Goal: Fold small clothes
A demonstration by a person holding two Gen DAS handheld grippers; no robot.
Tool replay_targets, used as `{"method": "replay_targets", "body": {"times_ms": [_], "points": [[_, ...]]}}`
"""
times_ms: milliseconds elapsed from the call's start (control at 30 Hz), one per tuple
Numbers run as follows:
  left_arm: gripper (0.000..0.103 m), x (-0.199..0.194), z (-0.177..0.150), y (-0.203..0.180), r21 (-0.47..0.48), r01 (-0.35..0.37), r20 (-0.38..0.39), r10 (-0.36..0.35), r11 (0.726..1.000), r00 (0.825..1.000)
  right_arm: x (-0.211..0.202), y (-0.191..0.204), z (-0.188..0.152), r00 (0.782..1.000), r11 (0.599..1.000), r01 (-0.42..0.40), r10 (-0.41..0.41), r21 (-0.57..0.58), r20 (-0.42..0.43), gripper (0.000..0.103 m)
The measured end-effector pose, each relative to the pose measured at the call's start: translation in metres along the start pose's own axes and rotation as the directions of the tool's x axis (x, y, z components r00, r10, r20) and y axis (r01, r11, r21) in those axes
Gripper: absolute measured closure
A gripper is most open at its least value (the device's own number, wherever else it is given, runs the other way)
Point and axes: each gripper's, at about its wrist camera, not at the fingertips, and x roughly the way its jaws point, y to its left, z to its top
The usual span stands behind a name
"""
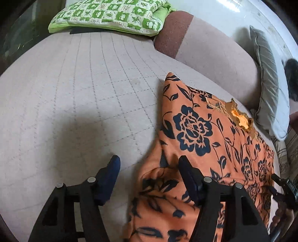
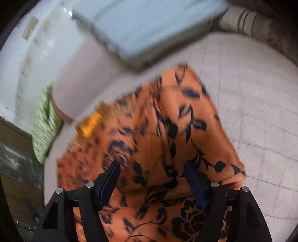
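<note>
An orange garment (image 1: 204, 141) printed with dark navy flowers lies spread on a pale quilted sofa seat (image 1: 74, 93). My left gripper (image 1: 149, 160) hangs open over the garment's left edge, one finger above bare seat and the other above the cloth, with nothing pinched between the pads. In the right wrist view the same garment (image 2: 167, 130) fills the middle, blurred by motion. My right gripper (image 2: 151, 164) stands open just above the cloth, both fingers over it, gripping nothing. The tip of the right gripper also shows at the far right edge of the left wrist view.
A green-and-white patterned cushion (image 1: 109, 14) lies at the far end of the seat beside a brown armrest (image 1: 173, 31). A grey pillow (image 1: 270, 89) leans against the backrest at right. A pale blue-grey cushion (image 2: 149, 28) lies beyond the garment.
</note>
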Motion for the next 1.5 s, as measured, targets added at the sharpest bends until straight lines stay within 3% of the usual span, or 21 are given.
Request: {"method": "replay_targets", "body": {"times_ms": [100,233,300,433,500,567,667,767,833,967,1033,1067,1100,1133,1167,1200,1233,1267,1300,1400,1500], "points": [[0.037,-0.024,-0.01,-0.016,0.189,-0.021,0.039,0.014,0.982,0.999,0.0,0.005,-0.003,0.999,0.998,0.032,-0.032,-0.044,0.002,0.029],[0.037,-0.026,-0.029,-0.043,0.447,-0.146,0.095,0.115,0.882,0.989,0.002,0.007,-0.003,0.999,0.997,0.049,-0.049,-0.057,0.004,0.029],[0.04,-0.017,-0.035,-0.048,0.504,-0.148,0.066,0.133,0.851,0.989,0.004,0.01,-0.005,0.998,0.996,0.057,-0.057,-0.073,0.004,0.029],[0.073,0.007,-0.028,-0.041,0.551,-0.212,0.065,0.212,0.807,0.975,0.004,0.013,-0.004,0.998,0.995,0.059,-0.059,-0.085,0.005,0.029],[0.086,0.006,-0.017,-0.037,0.511,-0.213,0.064,0.211,0.832,0.975,0.003,0.015,-0.005,0.998,0.992,0.066,-0.066,-0.104,0.002,0.029],[0.092,-0.006,-0.011,-0.023,0.42,-0.163,0.056,0.154,0.893,0.986,0.004,0.018,-0.005,0.997,0.988,0.077,-0.079,-0.135,-0.006,0.03],[0.092,-0.001,-0.009,-0.004,0.246,-0.101,0.047,0.092,0.964,0.995,0.009,0.017,-0.002,0.994,0.986,0.098,-0.103,-0.135,-0.034,0.059],[0.092,0.002,-0.011,0.029,-0.014,0.032,0.016,-0.031,0.999,0.999,0.018,0.014,-0.001,0.99,0.984,0.113,-0.123,-0.136,-0.069,0.072],[0.092,-0.001,-0.01,0.039,-0.101,0.087,0.008,-0.086,0.991,0.996,0.011,0.011,0.003,0.993,0.992,0.085,-0.093,-0.095,-0.078,0.076],[0.091,-0.009,-0.015,0.005,0.098,-0.03,0.051,0.025,0.995,0.998,-0.007,0.013,0.012,1.0,0.998,-0.016,0.015,-0.058,-0.02,0.07],[0.081,-0.015,-0.016,-0.017,0.224,-0.082,0.099,0.061,0.971,0.993,-0.001,0.014,0.016,0.998,0.999,-0.033,0.031,-0.032,-0.048,0.013],[0.057,-0.016,-0.017,-0.025,0.275,-0.094,0.108,0.066,0.957,0.992,0.003,0.016,0.017,0.999,0.999,-0.013,0.011,-0.035,-0.038,0.014],[0.047,-0.015,-0.018,-0.032,0.32,-0.116,0.119,0.082,0.94,0.99,0.005,0.017,0.017,0.999,0.999,-0.005,0.003,-0.046,-0.035,0.014],[0.043,-0.011,-0.02,-0.037,0.355,-0.166,0.148,0.12,0.92,0.982,0.01,0.02,0.018,0.999,0.998,0.004,-0.006,-0.063,-0.032,0.014],[0.055,-0.003,-0.022,-0.04,0.374,-0.217,0.153,0.171,0.902,0.973,0.018,0.024,0.018,0.999,0.996,0.026,-0.03,-0.091,-0.04,0.014],[0.074,0.0,-0.021,-0.035,0.368,-0.219,0.135,0.181,0.904,0.974,0.026,0.025,0.017,0.996,0.994,0.043,-0.05,-0.104,-0.068,0.024],[0.095,0.008,-0.016,-0.024,0.311,-0.172,0.064,0.16,0.935,0.985,0.032,0.026,0.016,0.993,0.992,0.065,-0.076,-0.112,-0.091,0.047],[0.096,0.006,-0.012,-0.012,0.238,-0.13,0.056,0.12,0.963,0.991,0.031,0.029,0.017,0.991,0.989,0.081,-0.093,-0.123,-0.093,0.059],[0.096,0.004,-0.01,-0.007,0.205,-0.115,0.056,0.106,0.972,0.993,0.026,0.03,0.02,0.993,0.993,0.038,-0.05,-0.115,-0.103,0.083],[0.096,-0.019,-0.013,-0.007,0.194,-0.119,0.163,0.088,0.974,0.983,-0.01,0.049,0.022,0.999,0.984,0.033,-0.032,-0.177,0.01,0.086],[0.094,-0.005,-0.021,0.009,0.122,-0.079,0.083,0.069,0.989,0.994,0.014,0.031,0.014,0.991,0.982,0.107,-0.118,-0.155,-0.063,0.085]]}}
